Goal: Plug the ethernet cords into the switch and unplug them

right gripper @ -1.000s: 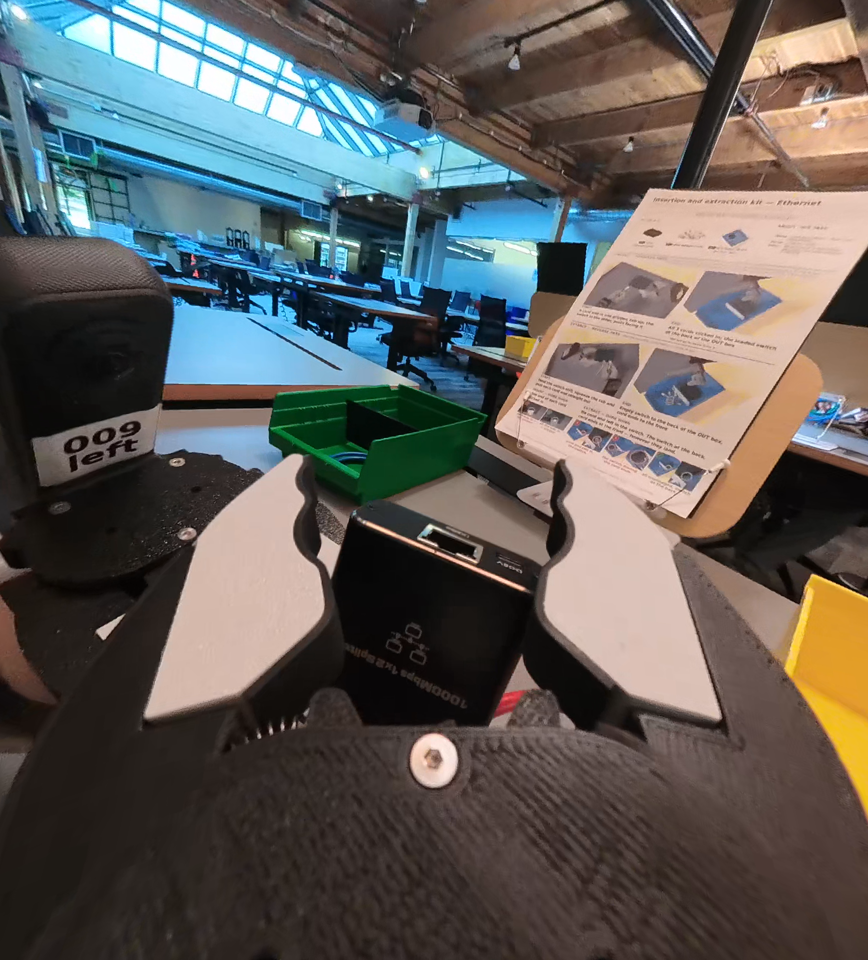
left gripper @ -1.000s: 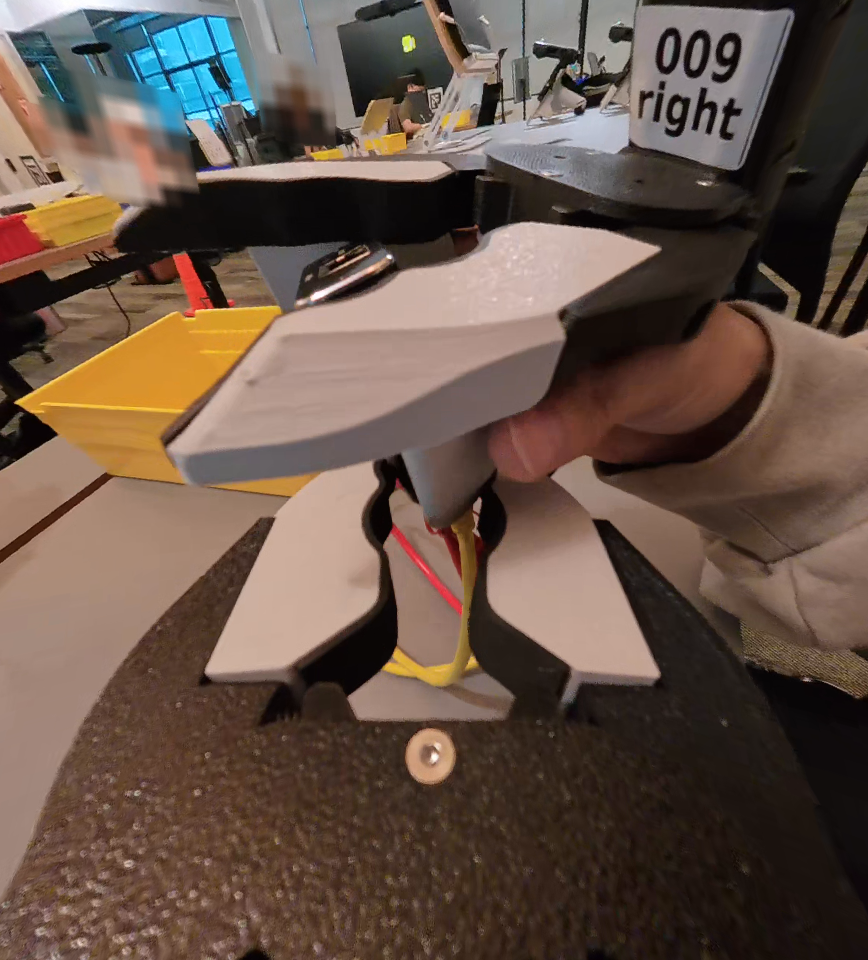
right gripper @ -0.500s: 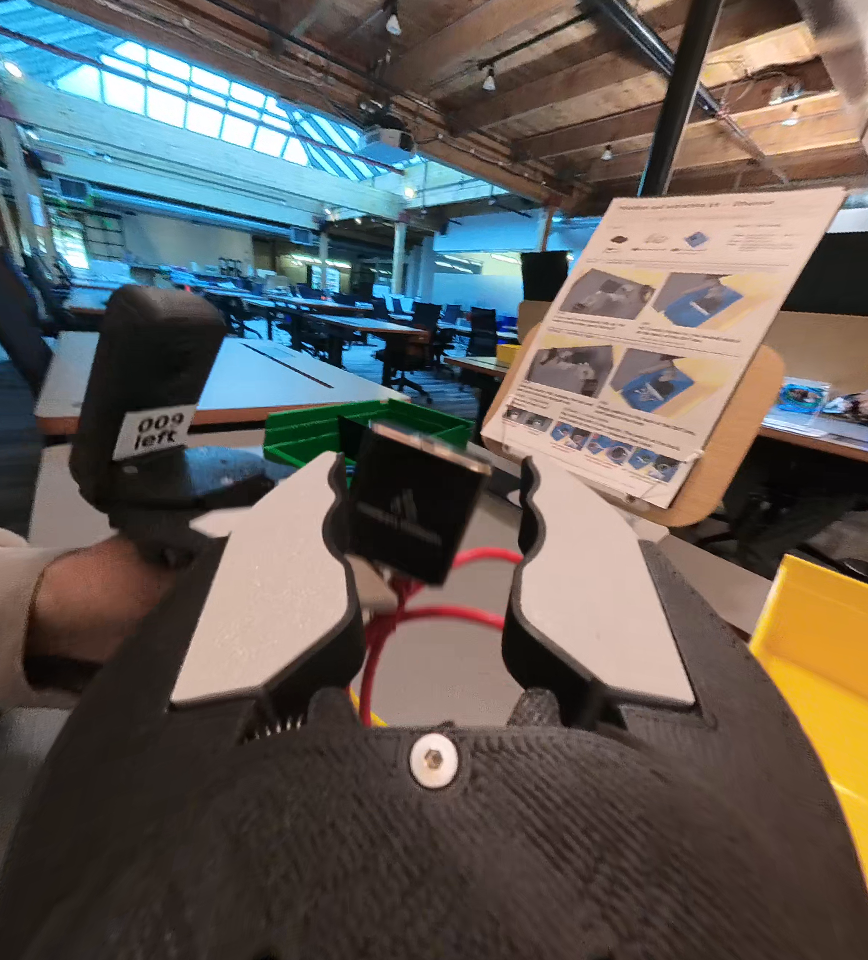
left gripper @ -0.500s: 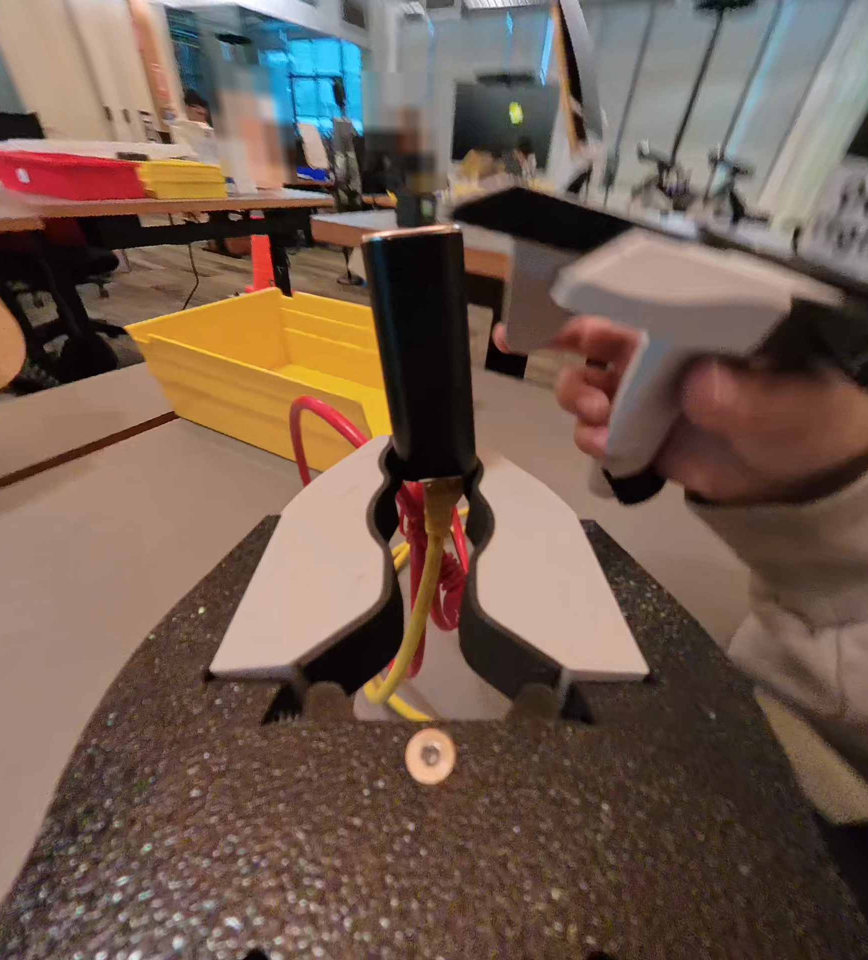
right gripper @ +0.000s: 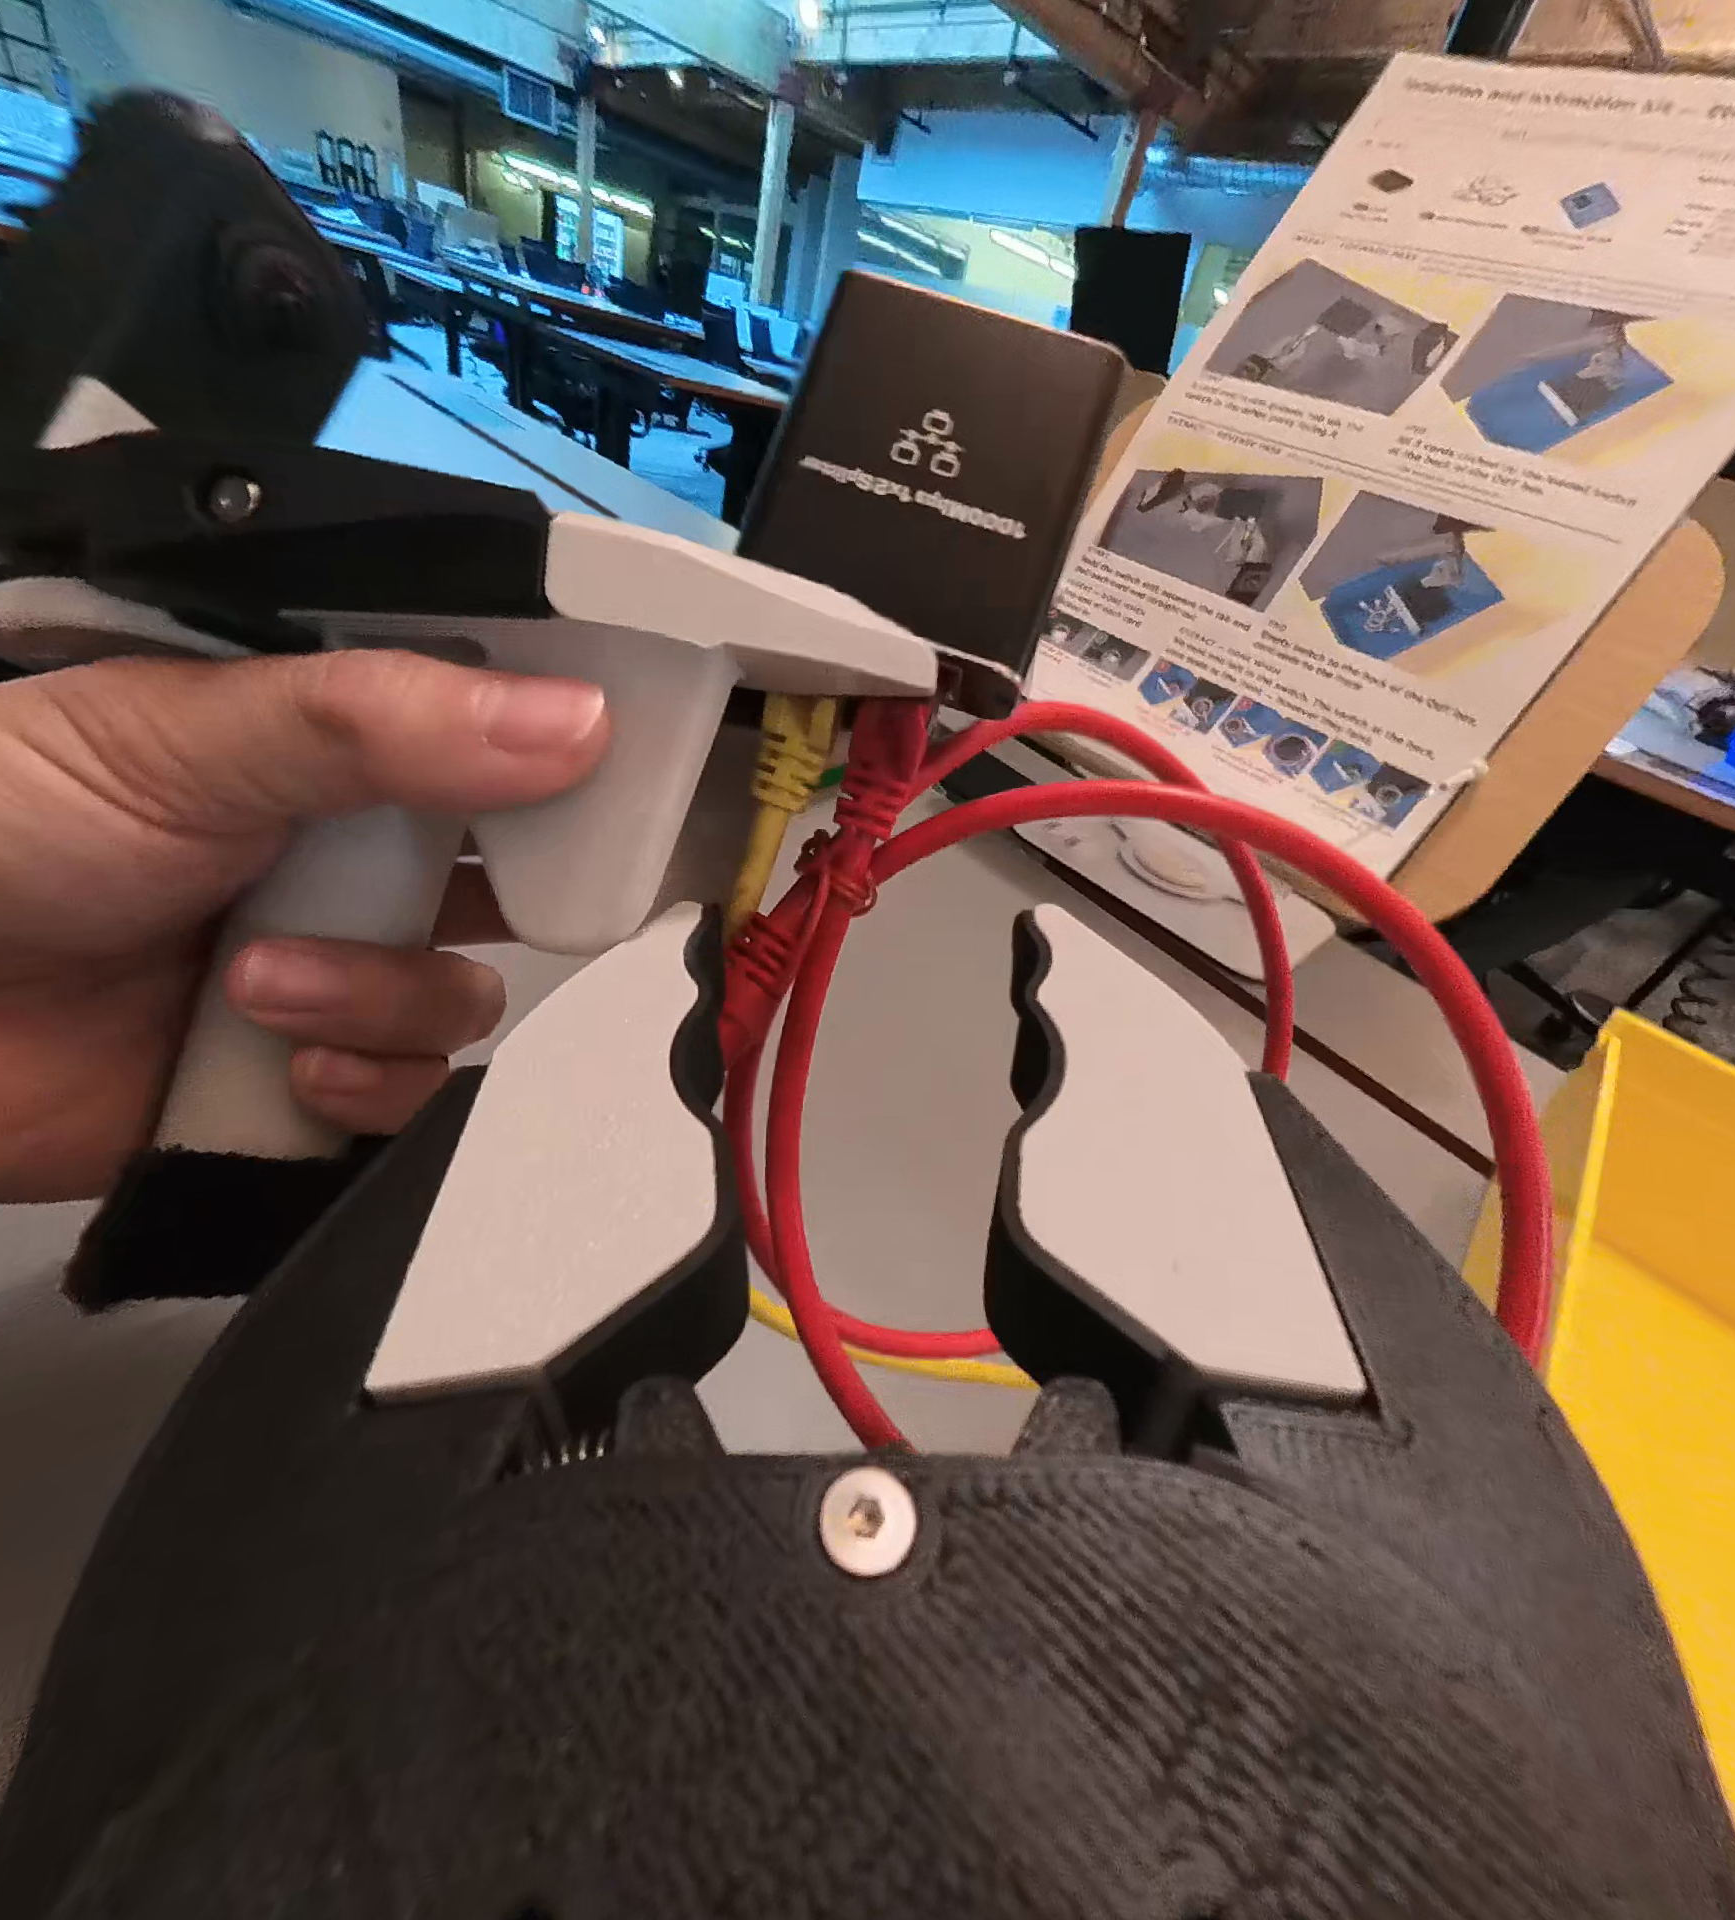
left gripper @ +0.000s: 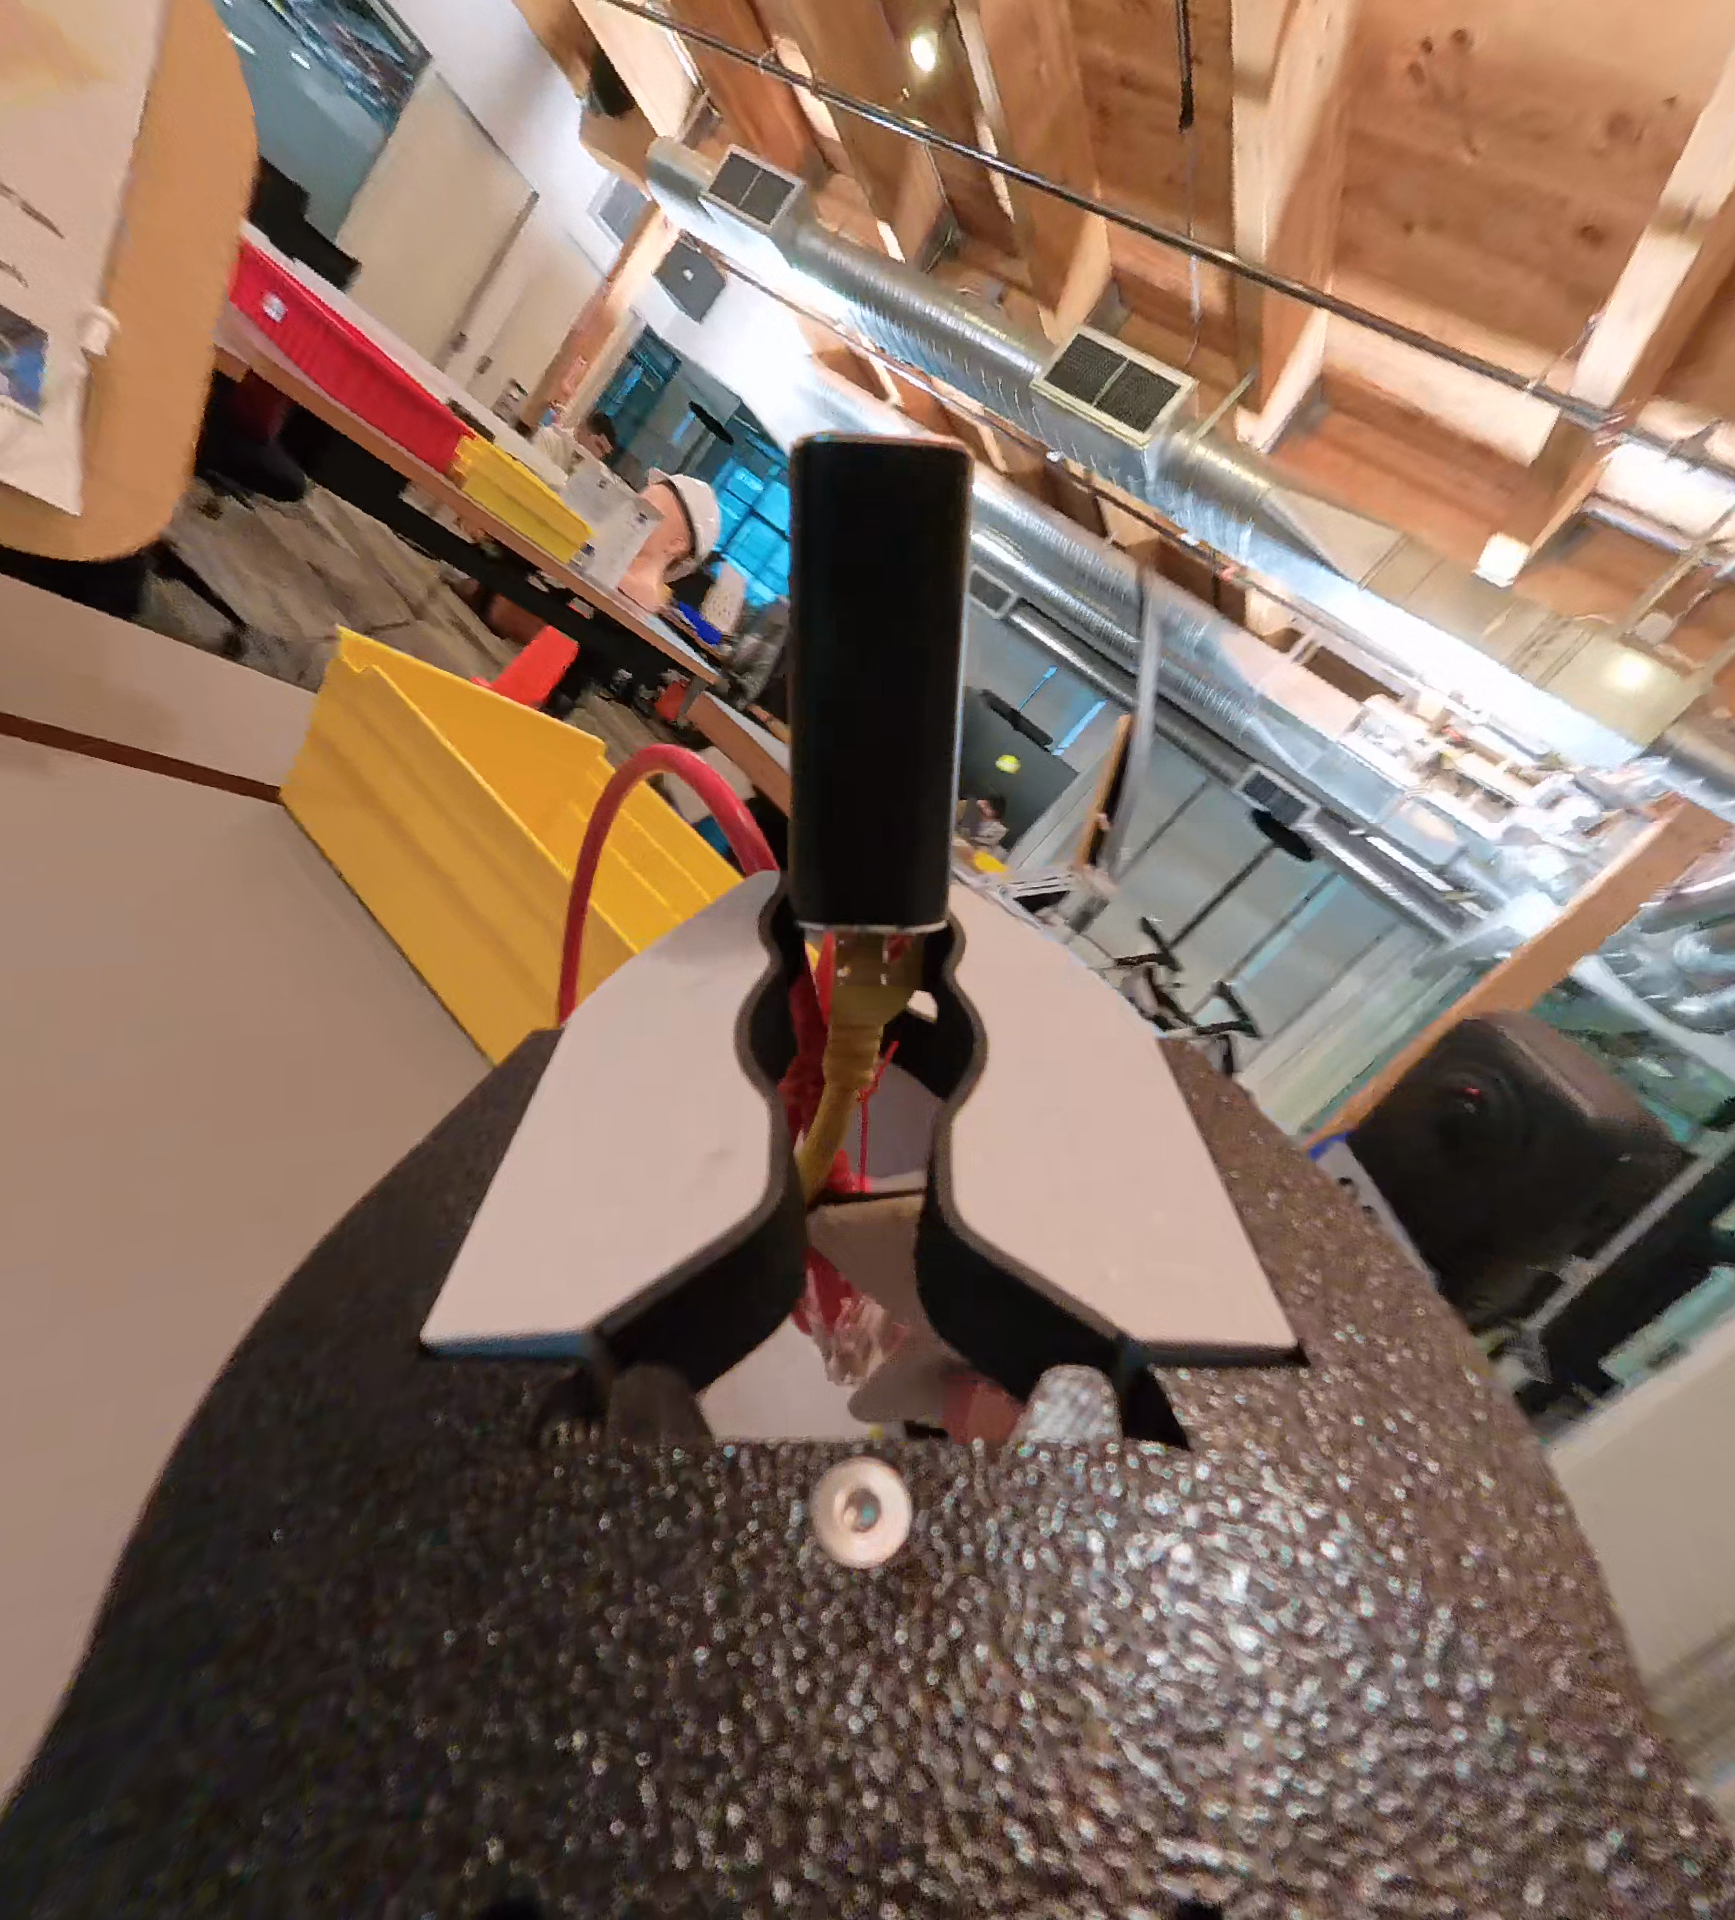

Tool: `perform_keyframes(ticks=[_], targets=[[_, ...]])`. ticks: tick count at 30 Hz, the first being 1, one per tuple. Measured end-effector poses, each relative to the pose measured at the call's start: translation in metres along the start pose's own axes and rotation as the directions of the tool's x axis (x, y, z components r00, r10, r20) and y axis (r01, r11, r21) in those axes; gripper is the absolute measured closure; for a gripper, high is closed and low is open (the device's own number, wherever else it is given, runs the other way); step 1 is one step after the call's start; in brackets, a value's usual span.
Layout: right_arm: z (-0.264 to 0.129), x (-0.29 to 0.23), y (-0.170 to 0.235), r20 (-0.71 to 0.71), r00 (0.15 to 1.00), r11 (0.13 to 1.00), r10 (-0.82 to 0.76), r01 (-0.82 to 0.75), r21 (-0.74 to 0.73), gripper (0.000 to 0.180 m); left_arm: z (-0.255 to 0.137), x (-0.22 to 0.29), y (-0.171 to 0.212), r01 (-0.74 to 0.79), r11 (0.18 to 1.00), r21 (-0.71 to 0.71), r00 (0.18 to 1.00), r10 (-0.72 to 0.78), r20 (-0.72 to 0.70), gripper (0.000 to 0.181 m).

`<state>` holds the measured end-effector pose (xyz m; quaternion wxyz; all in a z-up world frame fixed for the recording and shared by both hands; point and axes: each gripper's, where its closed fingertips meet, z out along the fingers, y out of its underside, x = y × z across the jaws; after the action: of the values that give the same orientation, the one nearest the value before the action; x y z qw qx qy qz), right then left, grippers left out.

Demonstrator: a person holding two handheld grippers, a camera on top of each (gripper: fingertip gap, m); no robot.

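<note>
My left gripper (left gripper: 863, 920) is shut on the lower end of the black switch (left gripper: 878, 675) and holds it upright in the air. A yellow cord (left gripper: 847, 1049) and a red cord (left gripper: 614, 842) hang from the switch's underside. In the right wrist view the switch (right gripper: 936, 468) sits above the left gripper (right gripper: 894, 675), with the yellow plug (right gripper: 790, 748) and the red plug (right gripper: 884, 758) in its ports. My right gripper (right gripper: 868, 935) is open just below them. The red cord's loops (right gripper: 801, 1143) pass between its fingers, untouched by the right finger.
A yellow bin (right gripper: 1725, 1351) stands close at the right on the grey table (right gripper: 904, 1091); it also shows in the left wrist view (left gripper: 489, 831). An instruction sheet on a wooden stand (right gripper: 1414, 416) is behind the switch. A hand (right gripper: 167, 883) holds the left gripper's handle. The tips of both grippers are at nearly the same place.
My right gripper let go of the switch and drew back below it. My left gripper now holds the switch and has tilted upward, lifting it with the cords hanging.
</note>
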<state>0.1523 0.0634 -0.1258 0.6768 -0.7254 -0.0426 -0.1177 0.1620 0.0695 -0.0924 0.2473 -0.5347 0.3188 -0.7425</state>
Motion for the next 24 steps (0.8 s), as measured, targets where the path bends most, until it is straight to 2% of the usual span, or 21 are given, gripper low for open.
perform_keyframes(ticks=[2,3,7,11,14,16,17,18,20,22,24], targets=[[0.002,-0.005,0.001,0.029,0.999,1.0,-0.028,0.028,0.008,0.123,0.001,0.003,0.005,0.069,0.997,-0.036,0.997,-0.07,-0.035,0.16],[0.003,-0.009,0.003,0.049,0.998,0.999,-0.047,0.048,-0.015,0.13,0.001,0.001,0.008,0.082,0.995,-0.051,0.996,-0.083,-0.021,0.16],[0.008,-0.012,0.009,0.011,0.99,0.986,-0.14,0.14,-0.089,0.136,0.0,-0.007,0.008,0.057,0.998,-0.037,0.997,-0.055,0.048,0.16],[0.005,-0.016,0.017,0.116,0.989,0.99,-0.089,0.1,-0.096,0.136,0.0,-0.014,0.013,0.166,0.984,-0.061,0.986,-0.164,0.031,0.16],[0.005,-0.023,0.026,0.18,0.981,0.985,-0.068,0.095,-0.144,0.131,0.001,-0.014,0.017,0.118,0.991,-0.066,0.992,-0.115,0.058,0.16],[-0.002,-0.037,0.046,0.296,0.951,0.951,-0.092,0.172,-0.258,0.125,0.003,-0.015,0.014,0.11,0.992,-0.058,0.992,-0.107,0.06,0.16],[-0.003,-0.035,0.052,0.289,0.949,0.928,-0.13,0.219,-0.301,0.122,0.003,-0.016,0.013,0.103,0.993,-0.061,0.993,-0.099,0.068,0.16],[0.0,-0.026,0.05,0.218,0.959,0.922,-0.179,0.241,-0.305,0.116,0.004,-0.017,0.012,0.104,0.993,-0.054,0.993,-0.1,0.068,0.16],[0.009,-0.021,0.043,0.126,0.976,0.936,-0.176,0.206,-0.287,0.115,0.005,-0.011,0.009,0.145,0.989,-0.03,0.989,-0.143,0.043,0.16],[0.016,-0.021,0.044,0.087,0.984,0.943,-0.155,0.174,-0.285,0.124,0.007,-0.006,0.01,0.158,0.987,-0.03,0.987,-0.157,0.035,0.16],[0.015,-0.02,0.046,0.085,0.974,0.934,-0.209,0.225,-0.277,0.143,0.006,-0.003,0.01,0.137,0.99,-0.024,0.99,-0.136,0.035,0.161]])
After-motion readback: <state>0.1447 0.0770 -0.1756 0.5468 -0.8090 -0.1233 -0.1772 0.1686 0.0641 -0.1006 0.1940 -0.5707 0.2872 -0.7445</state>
